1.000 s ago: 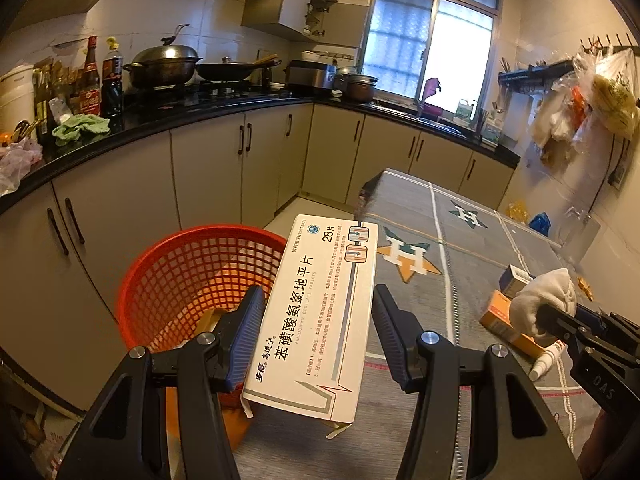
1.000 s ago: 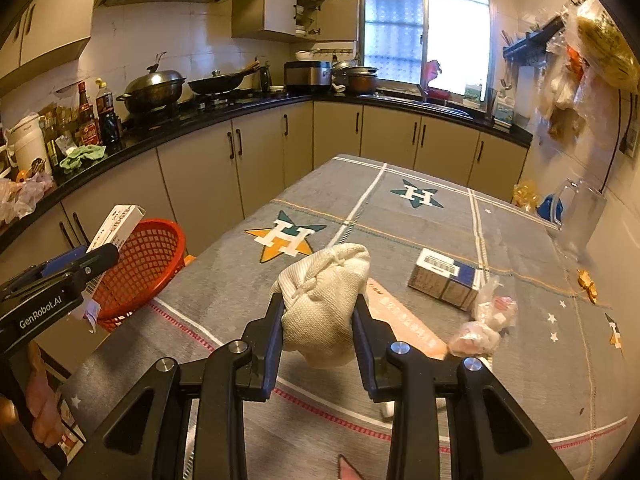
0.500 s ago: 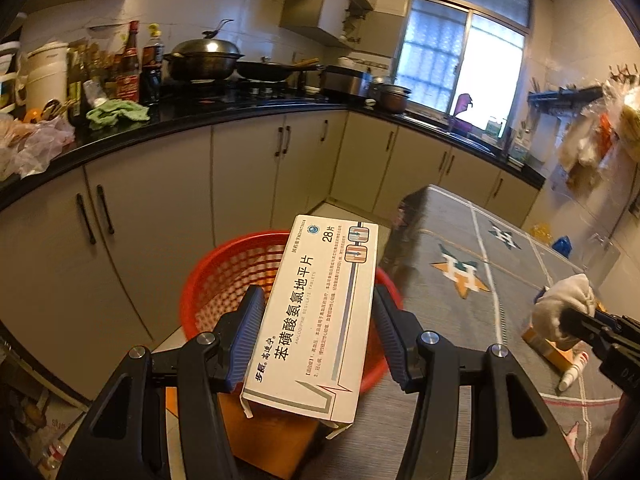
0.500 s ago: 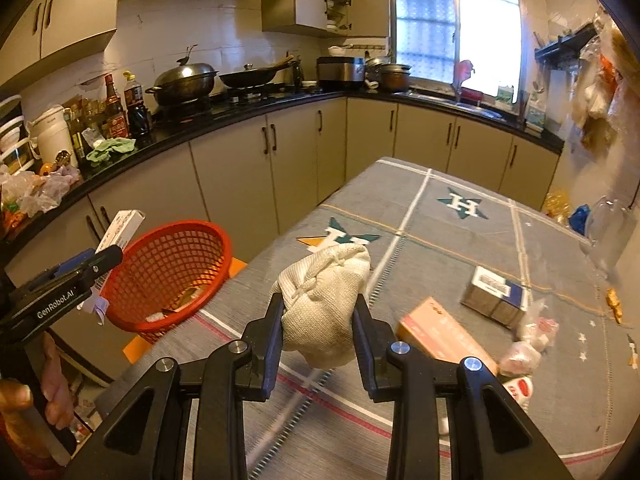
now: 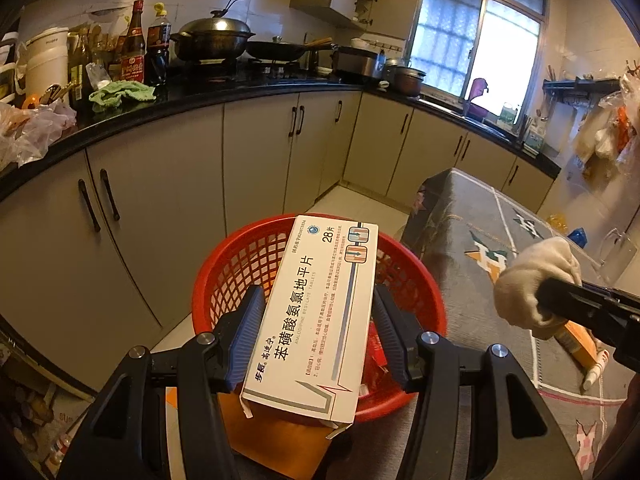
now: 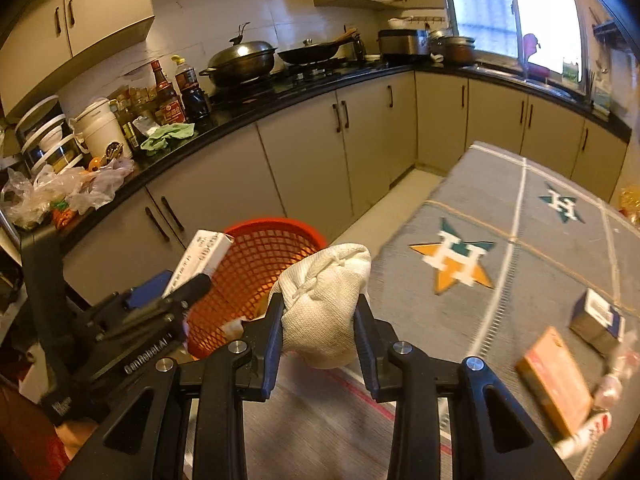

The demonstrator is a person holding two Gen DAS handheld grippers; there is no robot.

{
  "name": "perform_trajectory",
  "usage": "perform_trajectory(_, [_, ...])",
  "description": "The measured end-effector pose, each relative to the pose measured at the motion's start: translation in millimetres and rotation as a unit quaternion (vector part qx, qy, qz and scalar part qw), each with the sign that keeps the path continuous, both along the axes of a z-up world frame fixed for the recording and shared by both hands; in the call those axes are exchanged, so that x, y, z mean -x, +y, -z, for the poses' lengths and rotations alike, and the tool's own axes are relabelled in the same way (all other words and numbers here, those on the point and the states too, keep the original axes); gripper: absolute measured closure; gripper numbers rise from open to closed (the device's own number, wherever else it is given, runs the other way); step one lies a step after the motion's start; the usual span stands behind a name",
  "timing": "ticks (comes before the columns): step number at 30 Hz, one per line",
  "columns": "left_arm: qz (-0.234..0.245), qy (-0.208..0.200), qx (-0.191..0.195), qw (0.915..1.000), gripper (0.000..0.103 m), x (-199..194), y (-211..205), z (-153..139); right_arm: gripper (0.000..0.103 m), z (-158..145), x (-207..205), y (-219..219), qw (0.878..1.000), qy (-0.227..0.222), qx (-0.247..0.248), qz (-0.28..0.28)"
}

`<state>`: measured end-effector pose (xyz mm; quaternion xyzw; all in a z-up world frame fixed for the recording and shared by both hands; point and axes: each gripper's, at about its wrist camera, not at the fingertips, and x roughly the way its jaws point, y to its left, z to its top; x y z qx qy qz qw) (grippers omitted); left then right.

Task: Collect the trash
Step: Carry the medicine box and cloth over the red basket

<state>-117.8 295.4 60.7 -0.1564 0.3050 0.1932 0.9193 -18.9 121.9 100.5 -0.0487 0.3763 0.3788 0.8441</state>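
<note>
Both claws now swung over toward basket [image 5: 320, 308]: left claw [image 5: 316, 332] clamps pill box [image 5: 316, 320] above it, right claw [image 6: 318, 324] grips cloth wad [image 6: 324, 304] beside rim. Next: release.

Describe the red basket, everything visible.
The red basket is round, open-topped, seemingly plastic, with lattice walls. It stands upright on an orange-brown support beside the table, before the cabinets. Some scraps lie inside. The white medicine box, held by the left hand-held gripper, hangs above its mouth without touching.
</note>
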Motion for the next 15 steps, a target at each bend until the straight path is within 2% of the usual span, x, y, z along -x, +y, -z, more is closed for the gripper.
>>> perform_trajectory(9, [-0.007,0.015,0.007,0.9998,0.049,-11.5,15.9,13.4,0.065,14.0,-18.3,44.8,1.000,0.022,0.009,-0.010])
perform_trajectory(15, [-0.008,0.020,0.010,0.9997,0.049,-15.9,22.6,20.5,0.064,14.8,-30.8,58.5,0.999,0.031,0.005,-0.015])
